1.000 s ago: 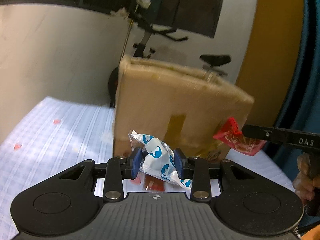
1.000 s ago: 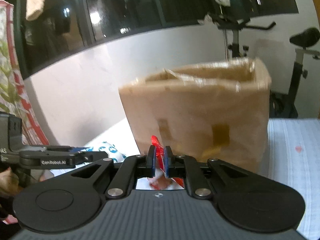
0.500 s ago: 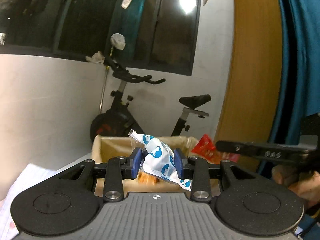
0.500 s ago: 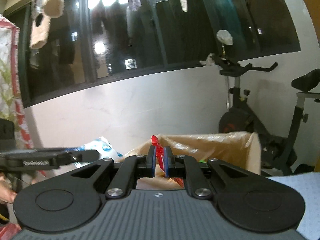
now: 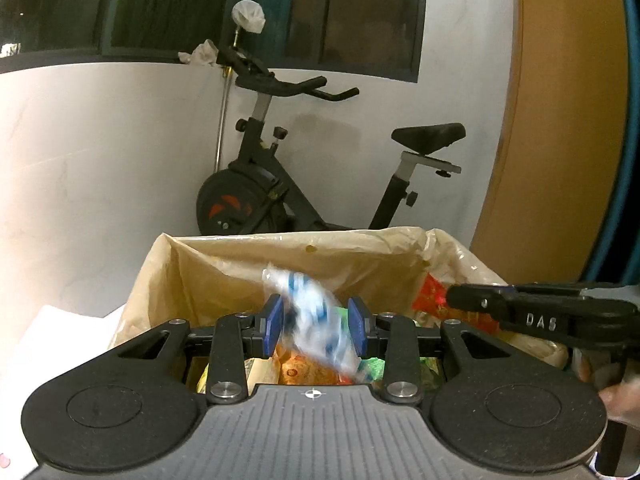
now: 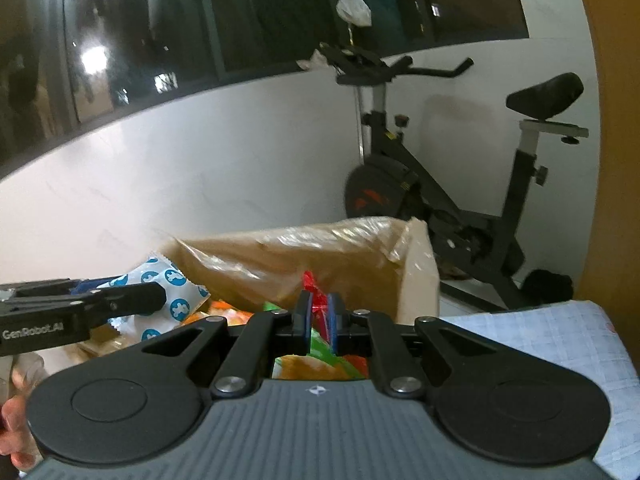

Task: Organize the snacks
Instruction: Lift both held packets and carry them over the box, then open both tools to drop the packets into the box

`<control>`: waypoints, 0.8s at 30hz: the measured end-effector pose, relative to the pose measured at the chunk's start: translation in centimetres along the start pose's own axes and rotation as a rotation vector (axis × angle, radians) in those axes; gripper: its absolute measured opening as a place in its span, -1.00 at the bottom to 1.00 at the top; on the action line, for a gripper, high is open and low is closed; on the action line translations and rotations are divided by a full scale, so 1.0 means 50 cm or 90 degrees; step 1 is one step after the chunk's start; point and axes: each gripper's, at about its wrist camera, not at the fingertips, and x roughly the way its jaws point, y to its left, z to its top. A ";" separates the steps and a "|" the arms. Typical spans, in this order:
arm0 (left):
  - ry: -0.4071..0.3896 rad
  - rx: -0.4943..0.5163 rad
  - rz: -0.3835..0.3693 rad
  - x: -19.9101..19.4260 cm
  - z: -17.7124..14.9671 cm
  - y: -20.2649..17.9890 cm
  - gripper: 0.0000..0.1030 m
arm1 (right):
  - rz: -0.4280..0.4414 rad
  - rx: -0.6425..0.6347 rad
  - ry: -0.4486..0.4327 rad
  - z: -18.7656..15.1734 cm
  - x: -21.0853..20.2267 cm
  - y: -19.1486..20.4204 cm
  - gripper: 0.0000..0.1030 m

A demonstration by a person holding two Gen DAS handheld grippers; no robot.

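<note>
A cardboard box [image 5: 280, 242] lined with clear plastic stands open below both grippers, with orange and green snack packets [image 5: 304, 372] inside. My left gripper [image 5: 316, 328] is shut on a white packet with blue spots [image 5: 312, 312], blurred here, and holds it over the box's opening. From the right wrist view the same packet [image 6: 168, 284] shows at the left, over the box rim [image 6: 320, 232]. My right gripper [image 6: 319, 316] is shut on a thin red packet [image 6: 314, 302], also above the opening. In the left wrist view it [image 5: 452, 300] reaches in from the right with the red packet [image 5: 430, 300].
An exercise bike [image 5: 280, 184] stands behind the box against a white wall under dark windows. A blue-checked cloth [image 6: 540, 344] covers the surface right of the box. A yellow-brown panel [image 5: 560, 120] rises at the right. A person's hand [image 6: 16, 408] holds the left gripper.
Both grippers rose from in front of the box's side to above its open top, each still holding its packet. The inside of the box has come into view.
</note>
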 end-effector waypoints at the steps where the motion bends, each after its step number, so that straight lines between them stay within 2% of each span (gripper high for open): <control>1: -0.003 0.000 0.000 -0.007 -0.001 0.004 -0.13 | -0.010 -0.008 0.007 -0.003 0.004 0.003 -0.82; 2: -0.004 0.004 0.001 -0.013 -0.002 0.008 0.00 | -0.016 -0.015 0.014 -0.006 0.006 0.004 -0.82; 3: -0.008 0.009 0.004 -0.020 -0.003 0.010 0.23 | -0.018 -0.022 0.015 -0.008 0.006 0.007 -0.80; 4: -0.018 0.016 0.009 -0.028 -0.004 0.011 0.31 | -0.020 -0.029 0.013 -0.010 0.004 0.009 -0.80; 6: -0.027 0.031 0.015 -0.047 -0.002 0.008 0.31 | -0.021 -0.045 0.005 -0.015 -0.002 0.017 -0.73; 8: -0.031 0.040 0.015 -0.063 0.000 0.011 0.32 | -0.016 -0.054 -0.002 -0.015 -0.008 0.022 -0.48; 10: -0.037 0.044 0.012 -0.082 -0.001 0.016 0.38 | -0.002 -0.059 -0.016 -0.019 -0.020 0.028 -0.41; 14: -0.051 0.047 0.000 -0.125 -0.010 0.028 0.39 | 0.017 -0.088 -0.040 -0.027 -0.050 0.051 0.07; 18: -0.054 0.058 -0.006 -0.168 -0.028 0.033 0.40 | 0.039 -0.098 -0.057 -0.042 -0.083 0.069 0.18; 20: -0.053 0.060 -0.008 -0.188 -0.039 0.037 0.41 | 0.048 -0.095 -0.057 -0.052 -0.097 0.076 0.44; 22: -0.051 0.060 -0.007 -0.203 -0.051 0.040 0.42 | 0.052 -0.089 -0.066 -0.062 -0.112 0.082 0.61; 24: -0.046 0.059 -0.007 -0.212 -0.061 0.043 0.45 | 0.053 -0.089 -0.074 -0.072 -0.126 0.089 0.63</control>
